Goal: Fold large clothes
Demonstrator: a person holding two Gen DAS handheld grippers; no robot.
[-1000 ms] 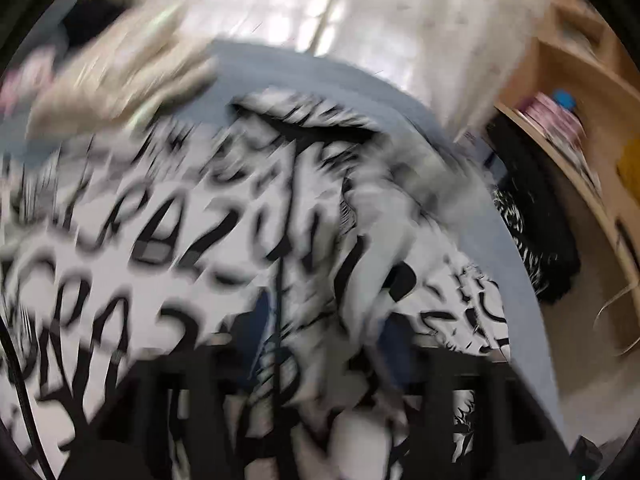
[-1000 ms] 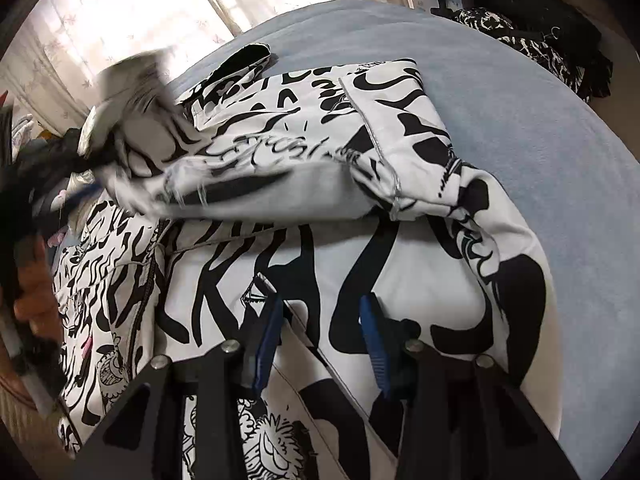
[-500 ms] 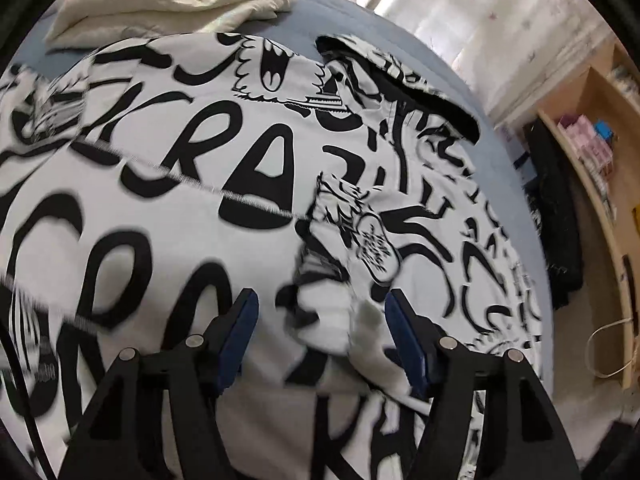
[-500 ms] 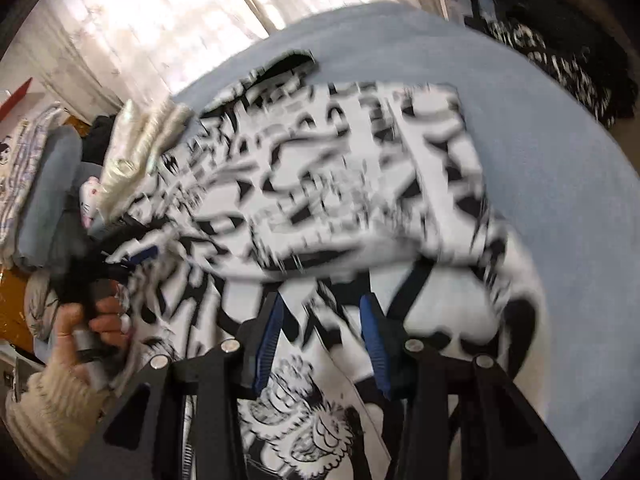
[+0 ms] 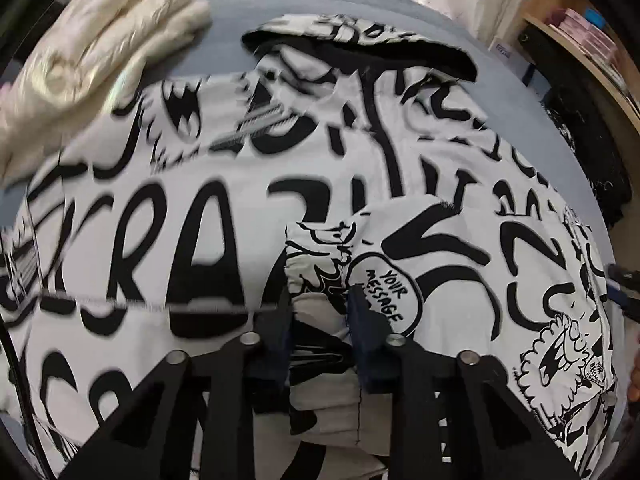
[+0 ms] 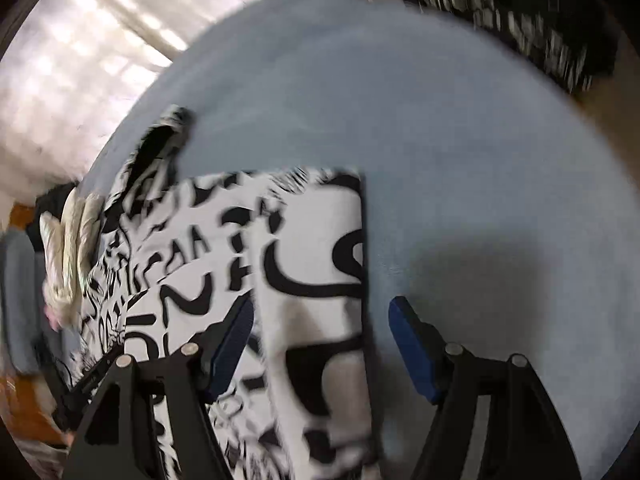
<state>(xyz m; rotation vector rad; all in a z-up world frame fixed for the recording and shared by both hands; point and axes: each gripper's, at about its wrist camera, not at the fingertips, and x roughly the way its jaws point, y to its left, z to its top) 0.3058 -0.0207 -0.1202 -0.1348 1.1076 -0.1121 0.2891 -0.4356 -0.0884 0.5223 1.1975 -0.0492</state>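
A large white jacket with black lettering [image 5: 200, 208] lies spread on a blue bed [image 5: 228, 8], its hood [image 5: 360, 44] at the far end. In the left wrist view my left gripper [image 5: 320, 320] points down at a sleeve end [image 5: 320, 252] folded over the jacket's middle. Its jaws are closing, and the blue pads pinch a bunch of that sleeve cloth. In the blurred right wrist view my right gripper [image 6: 320, 332] hangs over the jacket's right edge [image 6: 312, 240]. Its jaws are opening wide, one pad over cloth and one over bare bed [image 6: 440, 140], gripping nothing.
A folded cream blanket [image 5: 92, 52] lies at the bed's far left, touching the jacket's shoulder. Dark clothes [image 5: 592, 140] are heaped off the bed's right side below a wooden shelf [image 5: 580, 32]. Bright curtains hang behind the bed. Bare blue bed lies right of the jacket.
My left gripper dropped closer and its jaws narrowed onto the sleeve end. My right gripper swung right to the jacket's edge and its jaws spread apart.
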